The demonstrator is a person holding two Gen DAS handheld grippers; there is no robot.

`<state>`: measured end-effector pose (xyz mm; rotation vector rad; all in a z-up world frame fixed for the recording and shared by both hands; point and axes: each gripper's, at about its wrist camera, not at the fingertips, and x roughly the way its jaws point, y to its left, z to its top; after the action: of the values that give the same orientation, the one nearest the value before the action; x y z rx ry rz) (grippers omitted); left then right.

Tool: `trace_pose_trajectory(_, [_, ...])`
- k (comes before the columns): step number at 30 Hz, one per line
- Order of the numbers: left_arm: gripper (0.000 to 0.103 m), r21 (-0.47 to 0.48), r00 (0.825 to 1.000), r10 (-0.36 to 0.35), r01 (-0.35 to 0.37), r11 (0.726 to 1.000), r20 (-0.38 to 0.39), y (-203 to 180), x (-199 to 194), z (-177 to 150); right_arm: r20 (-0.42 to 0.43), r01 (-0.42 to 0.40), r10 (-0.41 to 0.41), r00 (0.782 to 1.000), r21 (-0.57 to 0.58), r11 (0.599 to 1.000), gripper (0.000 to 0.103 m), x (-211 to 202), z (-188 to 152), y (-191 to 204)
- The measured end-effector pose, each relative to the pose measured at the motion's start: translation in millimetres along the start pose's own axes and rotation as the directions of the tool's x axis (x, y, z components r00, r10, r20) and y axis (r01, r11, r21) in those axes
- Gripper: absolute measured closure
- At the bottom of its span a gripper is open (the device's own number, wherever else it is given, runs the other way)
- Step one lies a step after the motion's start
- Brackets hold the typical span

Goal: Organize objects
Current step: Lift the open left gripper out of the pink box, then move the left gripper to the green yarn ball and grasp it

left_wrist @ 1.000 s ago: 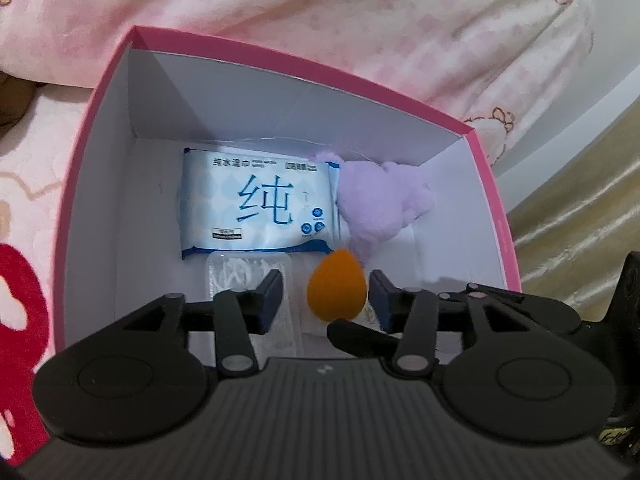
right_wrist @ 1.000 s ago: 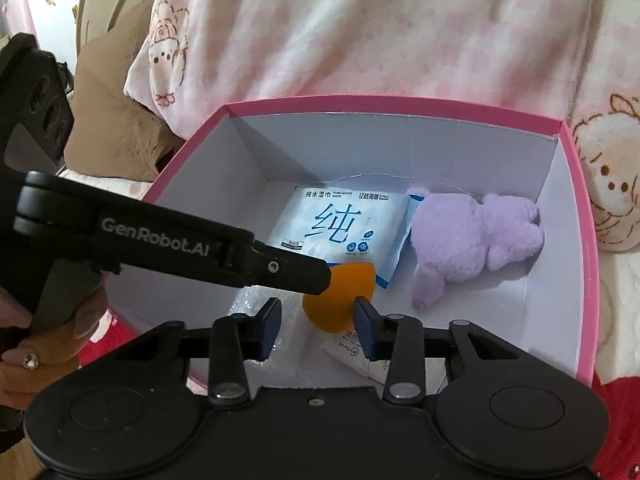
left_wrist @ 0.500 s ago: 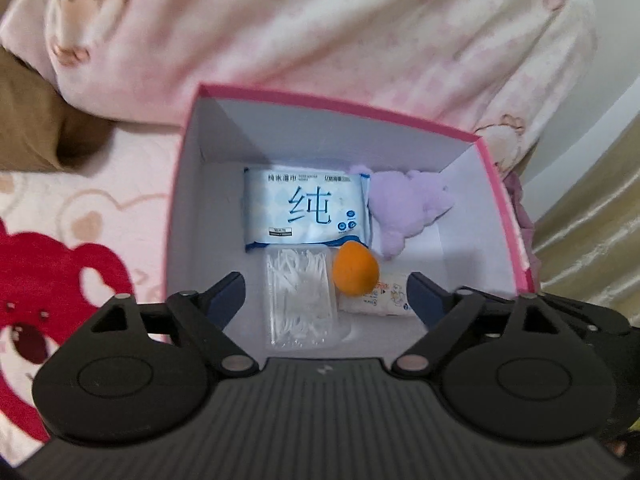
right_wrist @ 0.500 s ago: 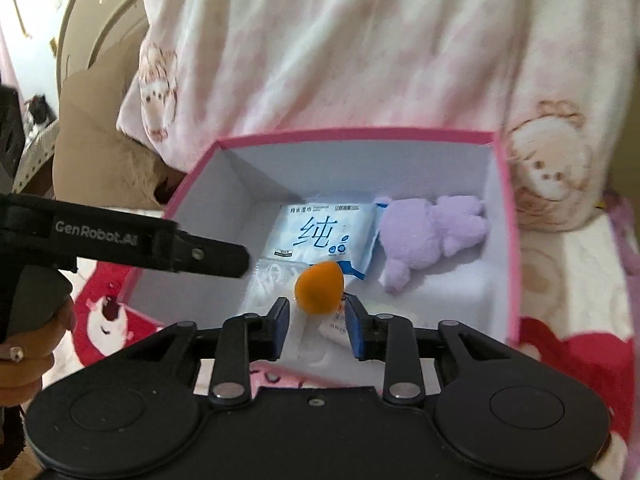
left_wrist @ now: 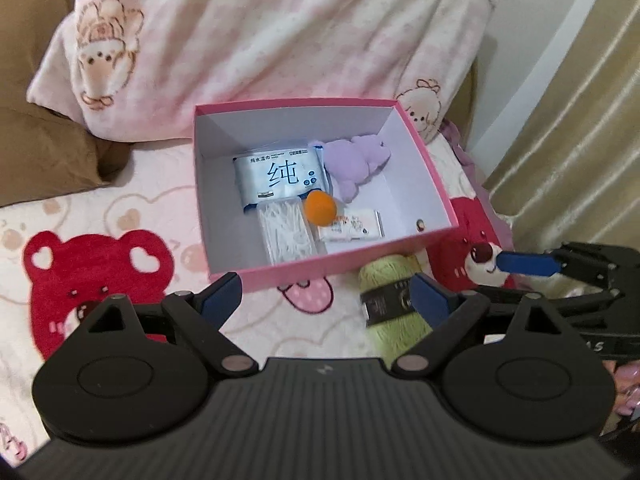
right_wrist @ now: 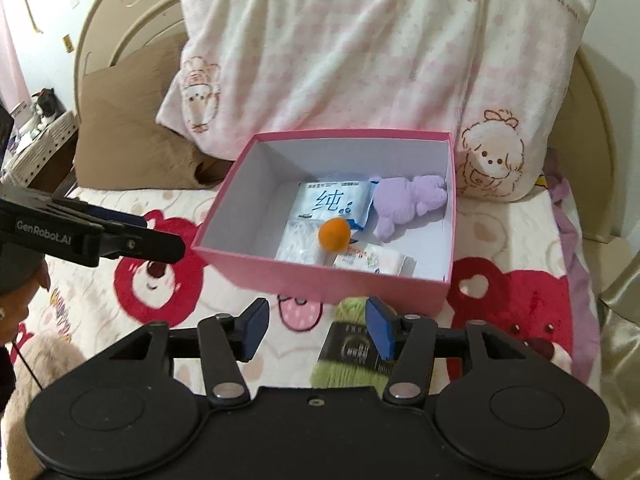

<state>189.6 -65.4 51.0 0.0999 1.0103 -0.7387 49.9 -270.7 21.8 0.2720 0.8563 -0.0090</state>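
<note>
A pink box (left_wrist: 424, 164) (right_wrist: 320, 276) stands open on the bed. In it lie a blue wipes pack (left_wrist: 276, 176) (right_wrist: 332, 202), a purple plush toy (left_wrist: 356, 160) (right_wrist: 408, 202), an orange sponge ball (left_wrist: 319, 208) (right_wrist: 334, 233), a clear box of cotton swabs (left_wrist: 286, 232) (right_wrist: 298, 244) and a small tissue pack (left_wrist: 352, 228) (right_wrist: 370, 259). A green yarn skein (left_wrist: 390, 300) (right_wrist: 352, 352) with a black band lies on the bed in front of the box. My left gripper (left_wrist: 326, 296) is open and empty, short of the box. My right gripper (right_wrist: 316, 326) is open and empty, with the yarn just beyond its right finger.
A pink checked pillow (left_wrist: 256, 40) (right_wrist: 360, 52) and a brown cushion (left_wrist: 44, 152) (right_wrist: 128, 140) lie behind the box. The bedsheet (left_wrist: 96, 264) has red bear prints. A gold curtain (left_wrist: 568, 120) hangs at the right. The left gripper's arm (right_wrist: 88, 236) crosses the right wrist view.
Both grippers have pulled back from the box and opened wider. The orange ball that sat between the fingers now lies in the box. The yarn has come into view.
</note>
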Motion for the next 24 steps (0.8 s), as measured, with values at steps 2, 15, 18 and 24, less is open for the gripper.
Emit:
trace_pose_trajectory(2, [0.012, 0.006, 1.0, 0.004, -0.004, 1.0, 0.0, -4.5, -14.1, -4.3, -0.001, -0.004, 0.004, 1.0, -0.015, 1.0, 0.035, -14.6, -3.2, 5.6])
trace_pose_trajectory(15, [0.012, 0.003, 0.994, -0.099, 0.099, 0.995, 0.049, -30.7, -54.1, -41.7, -0.039, -0.009, 0.004, 0.999, -0.139, 0.99, 0.015, -52.8, -36.9, 42.2])
trace_pose_trajectory(18, [0.012, -0.009, 0.991, -0.128, 0.129, 0.992, 0.029, -31.5, -46.0, -50.3, -0.038, 0.006, -0.01, 0.999, -0.118, 0.993, 0.015, -43.8, -53.5, 38.5])
trace_pose_trajectory(24, [0.006, -0.011, 0.99, -0.137, 0.138, 0.99, 0.036, -31.1, -19.2, -61.7, -0.027, -0.02, 0.018, 0.999, -0.091, 0.996, 0.015, -22.5, -67.6, 29.3])
